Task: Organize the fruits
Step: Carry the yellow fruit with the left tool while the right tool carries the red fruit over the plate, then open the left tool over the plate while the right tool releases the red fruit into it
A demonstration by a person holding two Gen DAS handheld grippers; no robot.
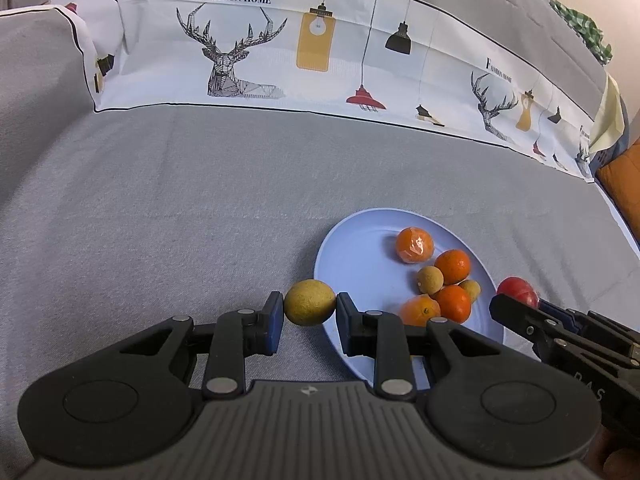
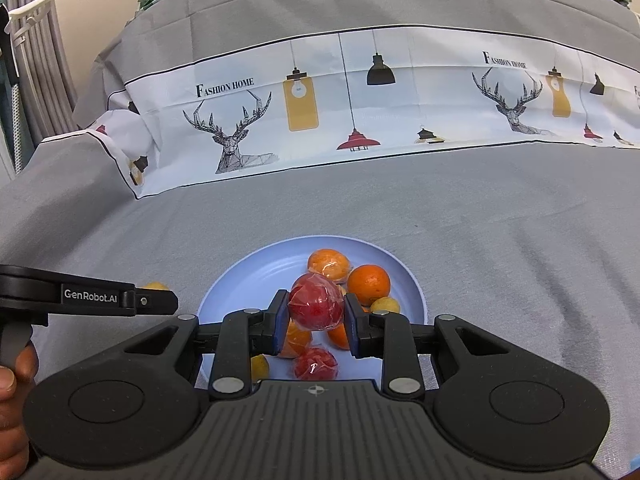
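Note:
A pale blue plate (image 1: 352,252) (image 2: 240,280) lies on the grey cloth and holds several oranges (image 1: 453,266) (image 2: 368,283) and small yellow-brown fruits (image 1: 430,279). My left gripper (image 1: 310,307) is shut on a yellow-green round fruit (image 1: 310,302), just left of the plate's rim. Over the plate, my right gripper (image 2: 316,307) is shut on a red plastic-wrapped fruit (image 2: 316,306) (image 1: 518,290). Another red wrapped fruit (image 2: 315,363) lies on the plate below it. The left gripper (image 2: 156,300) reaches in from the left in the right wrist view, its fruit mostly hidden.
A white printed cloth band (image 1: 280,52) (image 2: 360,104) with deer and lamps crosses the grey bedding behind the plate. An orange cushion (image 1: 620,184) sits at the right edge. A person's hand (image 2: 12,392) holds the left gripper's handle.

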